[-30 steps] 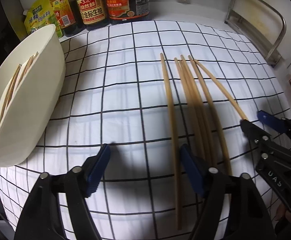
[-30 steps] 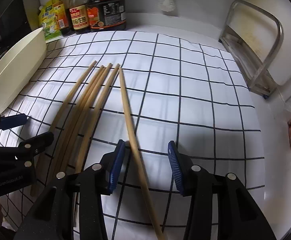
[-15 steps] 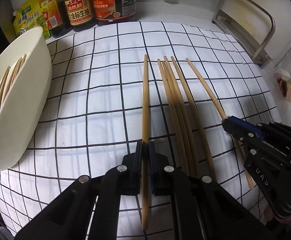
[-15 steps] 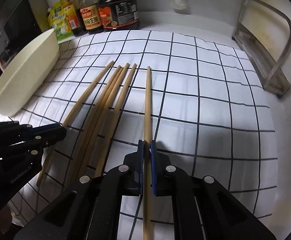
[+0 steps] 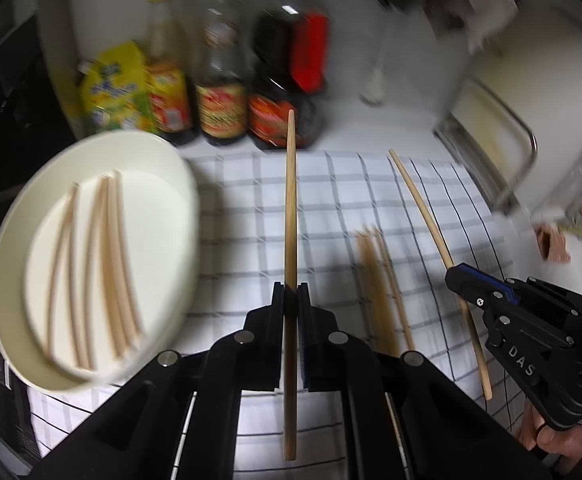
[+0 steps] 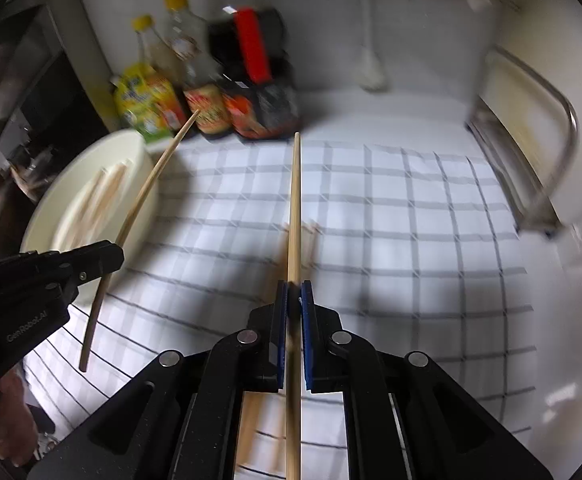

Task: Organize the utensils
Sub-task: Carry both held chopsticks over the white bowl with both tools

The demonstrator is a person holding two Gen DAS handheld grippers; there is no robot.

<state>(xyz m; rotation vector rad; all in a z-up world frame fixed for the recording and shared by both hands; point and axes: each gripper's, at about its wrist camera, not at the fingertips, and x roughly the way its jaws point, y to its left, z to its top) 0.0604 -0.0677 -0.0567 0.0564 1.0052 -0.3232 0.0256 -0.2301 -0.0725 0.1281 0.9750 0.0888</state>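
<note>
My left gripper is shut on a wooden chopstick, raised above the checked cloth. My right gripper is shut on another chopstick, also lifted. In the left wrist view the right gripper shows at the right with its chopstick; in the right wrist view the left gripper shows at the left with its chopstick. A few chopsticks still lie on the cloth. A cream oval dish at the left holds several chopsticks.
Sauce bottles and a yellow pouch stand at the back by the wall. A metal rack stands at the right. A hand grips the right tool; another hand grips the left one.
Both grippers shut on a chopstick each, then lifted them off the cloth. The view now looks down into the dish and reaches further up the bottles.
</note>
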